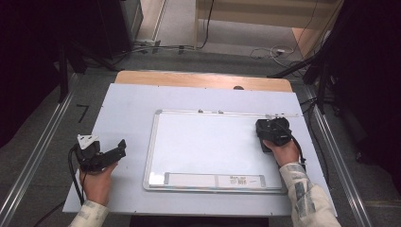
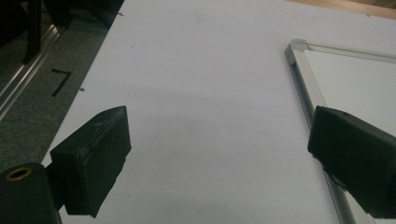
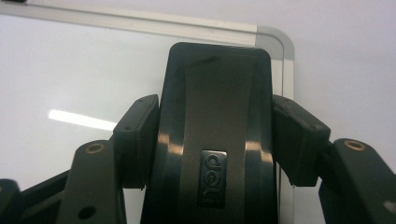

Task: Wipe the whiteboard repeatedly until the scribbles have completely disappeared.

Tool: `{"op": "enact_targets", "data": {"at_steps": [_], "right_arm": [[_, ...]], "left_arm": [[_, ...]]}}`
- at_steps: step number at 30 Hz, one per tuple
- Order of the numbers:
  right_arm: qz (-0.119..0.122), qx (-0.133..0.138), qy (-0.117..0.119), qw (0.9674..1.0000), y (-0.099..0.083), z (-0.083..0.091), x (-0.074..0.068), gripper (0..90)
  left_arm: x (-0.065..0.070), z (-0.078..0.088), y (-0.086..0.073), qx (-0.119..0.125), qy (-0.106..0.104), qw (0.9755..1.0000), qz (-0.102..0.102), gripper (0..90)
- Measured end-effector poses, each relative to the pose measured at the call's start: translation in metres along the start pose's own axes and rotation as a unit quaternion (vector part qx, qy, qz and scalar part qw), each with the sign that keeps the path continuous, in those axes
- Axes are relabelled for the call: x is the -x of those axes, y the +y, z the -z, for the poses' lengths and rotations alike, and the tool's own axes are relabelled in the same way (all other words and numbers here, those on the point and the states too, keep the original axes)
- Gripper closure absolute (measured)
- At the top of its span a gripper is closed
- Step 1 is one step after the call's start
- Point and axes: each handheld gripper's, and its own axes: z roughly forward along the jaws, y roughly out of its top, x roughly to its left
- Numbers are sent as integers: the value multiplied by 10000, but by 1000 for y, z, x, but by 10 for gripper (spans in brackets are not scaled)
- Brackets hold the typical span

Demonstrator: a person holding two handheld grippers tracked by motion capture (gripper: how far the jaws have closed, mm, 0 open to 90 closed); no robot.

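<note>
A whiteboard (image 1: 208,146) with a silver frame lies flat on the pale table sheet; its corner shows as a whiteboard frame (image 2: 299,70) in the left gripper view and a whiteboard corner (image 3: 275,42) in the right gripper view. My right gripper (image 1: 265,127) is shut on a black eraser (image 3: 217,130) with a small logo plate, held over the board's far right corner. The eraser (image 1: 264,133) sits under that hand. My left gripper (image 1: 120,146) rests left of the board, open, with nothing between its fingertips (image 2: 93,158).
The pale sheet (image 1: 127,104) covers a wooden table (image 1: 203,79). Metal rails (image 1: 42,142) run along both sides on the floor. Cables (image 1: 274,52) and dark stands lie beyond the far edge. A label strip (image 1: 215,180) runs along the board's near edge.
</note>
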Motion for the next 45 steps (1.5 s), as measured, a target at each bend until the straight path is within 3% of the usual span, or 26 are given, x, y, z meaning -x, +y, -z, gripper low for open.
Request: {"op": "enact_targets", "data": {"at_steps": [9, 18, 28, 34, 45], "right_arm": [[343, 32, 216, 9992, -27, 21, -22, 359], [513, 3, 419, 9978, -27, 22, -42, 359], [448, 30, 452, 9980, -23, 24, -42, 361], [251, 400, 531, 9975, -17, 41, -37, 361], [270, 458, 445, 9976, -18, 46, -33, 361]], "left_arm": [[3, -1, 1, 8, -8, 10000, -38, 64], [3, -1, 1, 15, -33, 10000, -34, 64], [0, 0, 1, 42, -34, 10000, 2, 64], [1, 0, 1, 25, -28, 10000, -23, 64], [1, 0, 1, 21, -29, 10000, -22, 64]]}}
